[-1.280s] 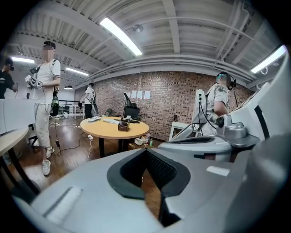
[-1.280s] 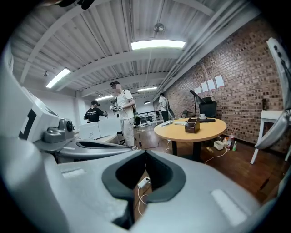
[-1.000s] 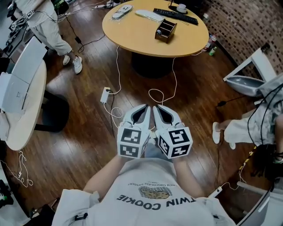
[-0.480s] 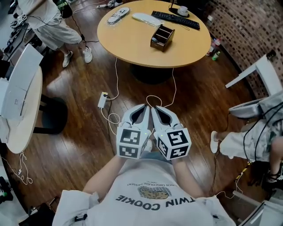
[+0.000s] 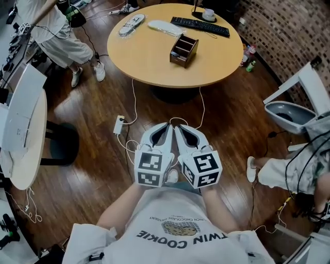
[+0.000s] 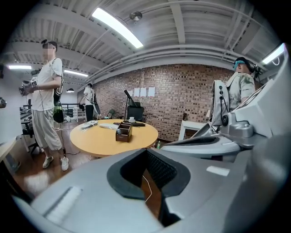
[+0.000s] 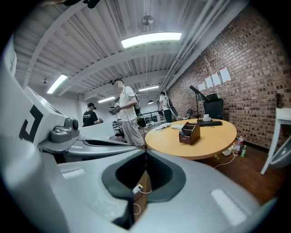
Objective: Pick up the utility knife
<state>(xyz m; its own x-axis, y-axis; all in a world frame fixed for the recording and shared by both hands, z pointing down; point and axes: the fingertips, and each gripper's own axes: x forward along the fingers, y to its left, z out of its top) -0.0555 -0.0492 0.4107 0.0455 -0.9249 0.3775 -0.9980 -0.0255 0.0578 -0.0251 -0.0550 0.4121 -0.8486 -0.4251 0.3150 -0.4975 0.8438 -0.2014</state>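
Observation:
No utility knife can be made out from here. On the round wooden table (image 5: 149, 59) stands a brown wooden organizer box (image 5: 184, 50) with a small dark item in it, too small to identify; the box (image 6: 123, 132) also shows in the left gripper view, and the same box (image 7: 190, 132) in the right gripper view. My left gripper (image 5: 165, 129) and right gripper (image 5: 180, 129) are side by side in front of the person's chest, above the floor and well short of the table. The left gripper (image 6: 146, 151) is shut and empty, and so is the right gripper (image 7: 145, 154).
A keyboard (image 5: 199, 27), a cup (image 5: 209, 12) and white items (image 5: 165, 27) lie on the table's far side. A power strip (image 5: 119, 124) and cables lie on the floor between me and the table. A person (image 5: 56, 36) stands at left by a white table (image 5: 26, 129). Another person's legs (image 5: 289, 170) are at right.
The round table has drawn nearer in the head view as the person walks toward it. Both grippers stay shut, side by side. The standing person at left has shifted.

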